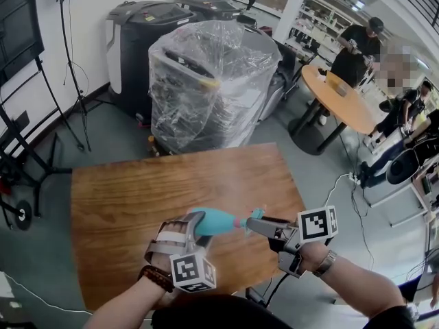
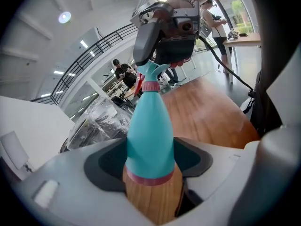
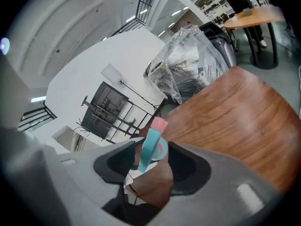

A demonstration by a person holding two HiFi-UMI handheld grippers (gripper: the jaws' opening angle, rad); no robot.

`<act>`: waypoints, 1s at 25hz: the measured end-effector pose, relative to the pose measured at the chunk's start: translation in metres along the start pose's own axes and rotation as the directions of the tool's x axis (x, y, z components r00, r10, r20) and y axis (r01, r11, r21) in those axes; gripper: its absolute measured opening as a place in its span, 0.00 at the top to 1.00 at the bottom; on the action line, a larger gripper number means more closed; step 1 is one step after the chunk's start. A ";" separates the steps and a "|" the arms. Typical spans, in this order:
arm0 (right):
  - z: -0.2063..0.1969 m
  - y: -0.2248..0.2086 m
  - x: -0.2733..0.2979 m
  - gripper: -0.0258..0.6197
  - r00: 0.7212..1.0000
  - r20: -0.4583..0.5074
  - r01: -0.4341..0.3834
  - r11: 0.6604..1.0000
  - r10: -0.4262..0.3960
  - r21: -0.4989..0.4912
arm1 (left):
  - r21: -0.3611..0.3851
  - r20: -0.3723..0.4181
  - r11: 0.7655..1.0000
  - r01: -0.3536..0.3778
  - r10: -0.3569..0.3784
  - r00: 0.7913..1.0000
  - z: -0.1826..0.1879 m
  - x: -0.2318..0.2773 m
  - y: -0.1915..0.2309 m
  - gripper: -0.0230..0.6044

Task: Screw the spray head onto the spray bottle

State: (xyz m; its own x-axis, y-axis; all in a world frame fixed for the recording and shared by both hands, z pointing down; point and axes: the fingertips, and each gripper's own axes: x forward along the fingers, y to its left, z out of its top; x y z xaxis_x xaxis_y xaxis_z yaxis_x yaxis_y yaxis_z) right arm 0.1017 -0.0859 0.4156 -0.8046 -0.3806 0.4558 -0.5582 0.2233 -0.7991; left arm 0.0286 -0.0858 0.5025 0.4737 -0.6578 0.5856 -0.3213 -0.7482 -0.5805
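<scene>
**Bottle clamped in left, spray head sits loose between right jaws**

Spray bottle (image 1: 218, 221): teal, opaque, so I can't tell what's inside. It is in the air over the near part of the desk (image 1: 137, 197), lying roughly level with the neck toward the right. The left gripper view shows a pink band and a wood-grain lower section.

Left hand-held gripper (image 1: 196, 226): clenched on the bottle's lower body, with both pads against it. The hand comes in from the lower left and is angled down.

Spray head (image 3: 151, 145): teal with a pink tip, at the bottle neck above a pink collar (image 2: 150, 86).

Right hand-held gripper (image 1: 255, 223): released. Its jaws stand apart with the spray head between them and a gap on each side. It faces the left gripper nose to nose. The wrist comes in from the lower right.
</scene>
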 end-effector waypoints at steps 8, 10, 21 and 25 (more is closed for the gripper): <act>-0.016 0.030 -0.033 0.65 0.931 0.059 0.069 0.017 -0.361 -0.997 | -0.016 -0.015 0.996 0.083 -0.083 0.996 -0.014 0.000 0.000 0.44; -0.035 0.031 -0.024 0.65 0.906 0.118 -0.048 -0.377 -0.406 -0.925 | 0.005 -0.013 0.993 0.122 -0.122 0.992 -0.014 -0.001 -0.005 0.43; -0.083 -0.007 0.013 0.71 0.855 0.149 -0.340 -0.753 -0.497 -0.563 | 0.156 0.082 0.961 0.230 -0.245 0.966 0.011 -0.018 -0.036 0.44; -0.078 -0.010 0.011 0.77 0.844 0.065 -0.287 -0.552 -0.532 -0.783 | 0.151 0.097 0.970 0.191 -0.206 0.974 0.013 -0.019 -0.033 0.44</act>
State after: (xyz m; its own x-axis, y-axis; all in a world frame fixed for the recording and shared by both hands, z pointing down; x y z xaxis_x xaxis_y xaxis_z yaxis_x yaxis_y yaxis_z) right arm 0.0829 -0.0219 0.4596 -0.3693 -0.4986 0.7842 0.3812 0.6883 0.6172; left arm 0.0404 -0.0475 0.5028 0.6074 -0.4774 0.6349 -0.0976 -0.8380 -0.5368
